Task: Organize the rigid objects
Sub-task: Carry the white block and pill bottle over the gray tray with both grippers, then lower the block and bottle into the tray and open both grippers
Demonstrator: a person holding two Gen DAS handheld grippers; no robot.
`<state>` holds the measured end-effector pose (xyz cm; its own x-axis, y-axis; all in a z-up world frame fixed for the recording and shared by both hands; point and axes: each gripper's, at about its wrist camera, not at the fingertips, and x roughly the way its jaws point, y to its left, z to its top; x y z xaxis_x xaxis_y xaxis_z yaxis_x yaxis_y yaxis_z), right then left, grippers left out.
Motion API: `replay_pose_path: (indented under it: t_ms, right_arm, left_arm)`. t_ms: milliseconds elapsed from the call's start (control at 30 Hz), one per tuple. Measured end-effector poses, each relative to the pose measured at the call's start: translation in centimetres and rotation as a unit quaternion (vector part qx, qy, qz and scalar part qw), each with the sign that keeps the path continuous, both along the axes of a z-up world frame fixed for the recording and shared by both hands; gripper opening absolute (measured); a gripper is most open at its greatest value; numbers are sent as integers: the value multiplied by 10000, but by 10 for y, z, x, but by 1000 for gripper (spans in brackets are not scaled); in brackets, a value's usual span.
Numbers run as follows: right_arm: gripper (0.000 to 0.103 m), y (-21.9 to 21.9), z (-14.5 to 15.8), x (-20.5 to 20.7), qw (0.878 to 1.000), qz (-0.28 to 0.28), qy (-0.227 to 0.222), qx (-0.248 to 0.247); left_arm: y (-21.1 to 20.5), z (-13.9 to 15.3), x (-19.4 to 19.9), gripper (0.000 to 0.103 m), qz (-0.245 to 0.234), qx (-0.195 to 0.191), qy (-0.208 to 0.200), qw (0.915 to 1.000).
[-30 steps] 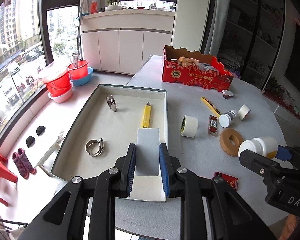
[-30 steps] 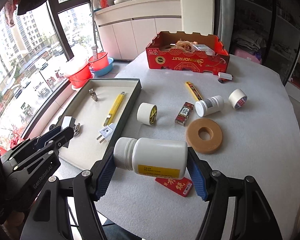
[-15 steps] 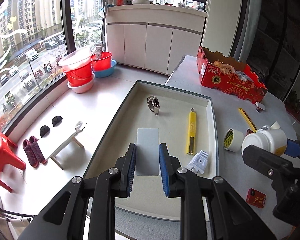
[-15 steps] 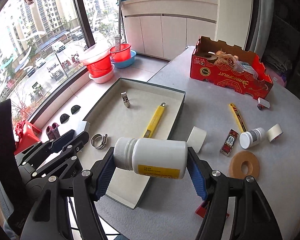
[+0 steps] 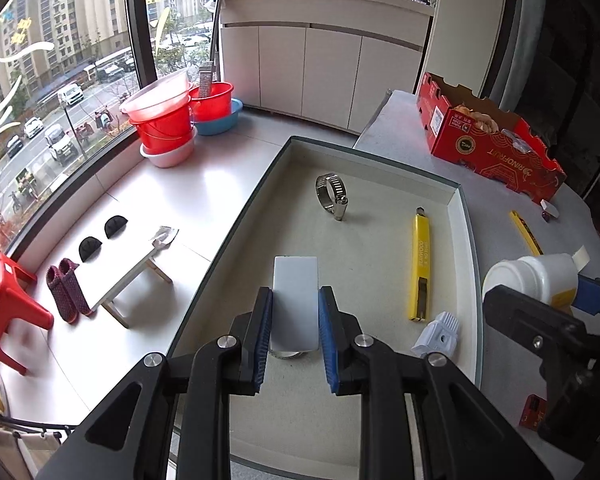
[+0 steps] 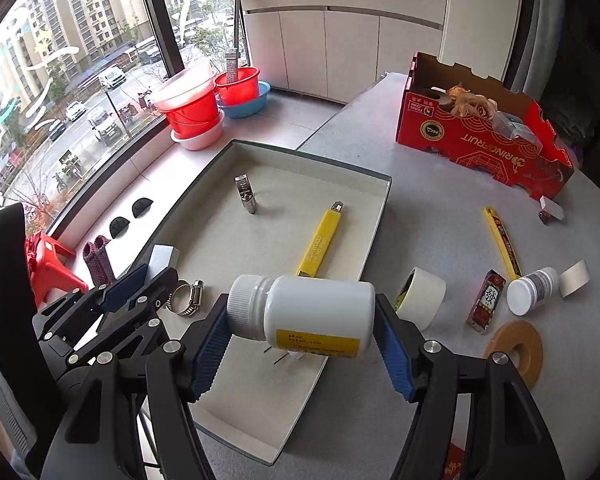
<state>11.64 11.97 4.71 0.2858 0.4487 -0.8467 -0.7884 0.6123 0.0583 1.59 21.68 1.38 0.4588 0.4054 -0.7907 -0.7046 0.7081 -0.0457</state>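
left gripper [image 5: 294, 334]: we see it clamped on a flat grey-white block [image 5: 295, 302], pads on its 2 long sides, block sticking out ahead of the tips.
right gripper [image 6: 302, 332]: we see it closed end to end on a white bottle [image 6: 306, 312], 1 pad on the ribbed cap, 1 on the base; bottle lies crosswise, yellow label down.
tray [image 5: 458, 216]: under both grippers; left gripper over its near-left part, right gripper over its near-right edge.
hose clamp, upright [image 5: 332, 194]: ahead of the left gripper, in the tray's far part.
hose clamp, flat [image 6: 186, 298]: in the tray, just below the left tips, between the 2 grippers.
yellow knife [image 5: 420, 264]: in the tray, ahead-right of the left gripper, ahead of the bottle.
white plug [image 5: 438, 334]: in the tray, just right of the left gripper.
tape roll [image 6: 422, 294]: on the table, just right of the right gripper, outside the tray.
small bottle [image 6: 532, 290]: further right on the table, lying down.
tan ring [image 6: 514, 350]: right of the right gripper, flat on the table.
red box [image 6: 482, 142]: far ahead-right, well apart from both.
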Motion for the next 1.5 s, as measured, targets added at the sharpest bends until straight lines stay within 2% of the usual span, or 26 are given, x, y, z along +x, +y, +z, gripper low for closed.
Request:
replay_pose_path:
  t_ms: [500,933,1000,1033,1067,1100,1133,1167,1400,1500]
  right_arm:
    - [69,26,-24,26,9997,-145,131,-134]
    - [69,36,-40,27,9994,-18,208,-268]
    - [70,35,-40,28,9993,18,284,-239]
    - [70,35,-40,28,9991,40,336,-237]
    - [73,35,-40,28,9990,66,378,-227]
    - [89,33,-40,27,9991,35,330,-247]
    - [97,31,-38,25,9995,-1,213,-226]
    - [99,29,-35,24,9998,18,138,-165]
    - [102,20,-28,14,9997,130,-63,-180]
    - [102,16,-26,10,9997,137,-35,-192]
  left_arm:
    - [15,-17,17,24,9,-109,148,9998]
    - [15,-31,28,25,-107,-256,272,9992]
    - [14,-30,26,45,-187,-315,195,9991]
    - [13,-29,25,74,-208,-341,158,9991]
    - [12,-28,23,95,-200,-334,128,9992]
    - [11,-26,21,100,-170,-275,87,9994]
    - [9,-24,19,102,-76,-129,103,9998]
    - [9,-22,17,103,-72,-61,109,9999]
    - [9,-19,5,103,-17,-305,-57,9995]
    - [5,-20,1,103,2,-363,-11,9993]
